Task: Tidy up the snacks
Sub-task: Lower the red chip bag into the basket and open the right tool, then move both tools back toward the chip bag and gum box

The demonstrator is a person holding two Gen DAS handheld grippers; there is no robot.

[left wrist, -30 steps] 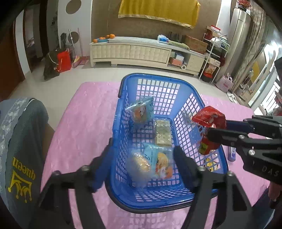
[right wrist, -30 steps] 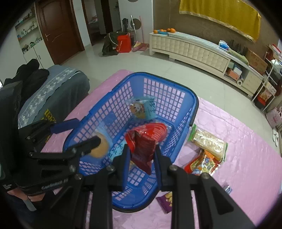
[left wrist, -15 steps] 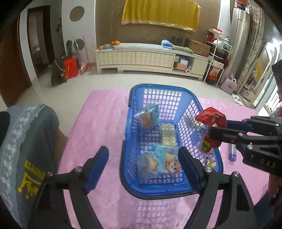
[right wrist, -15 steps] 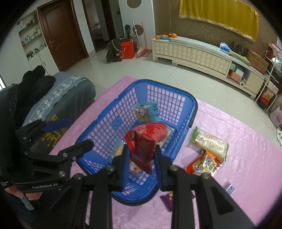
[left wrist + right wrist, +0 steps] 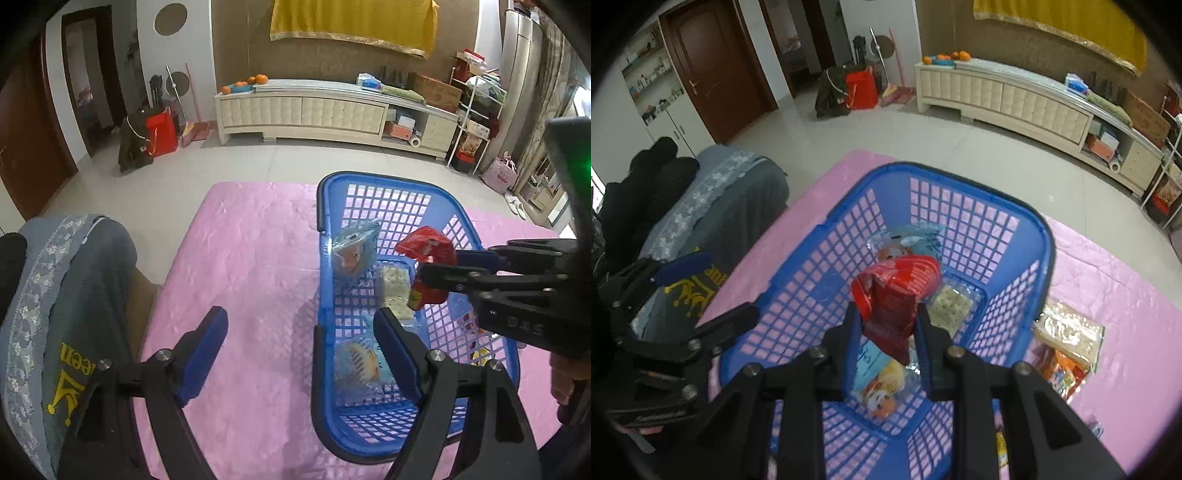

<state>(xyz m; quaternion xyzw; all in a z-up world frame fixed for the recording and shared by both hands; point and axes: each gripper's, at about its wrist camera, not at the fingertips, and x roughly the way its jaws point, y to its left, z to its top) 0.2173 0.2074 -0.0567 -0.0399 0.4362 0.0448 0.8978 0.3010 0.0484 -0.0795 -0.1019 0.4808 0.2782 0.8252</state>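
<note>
Now the right gripper has its fingers clamped on a red snack packet above the blue basket, where three packets already lie below; the left gripper gapes empty beside it. Several snacks remain on the pink table to the right.

The red packet hides part of the basket's contents at frame centre. Snack packets at right are blurred, labels unreadable.
</note>
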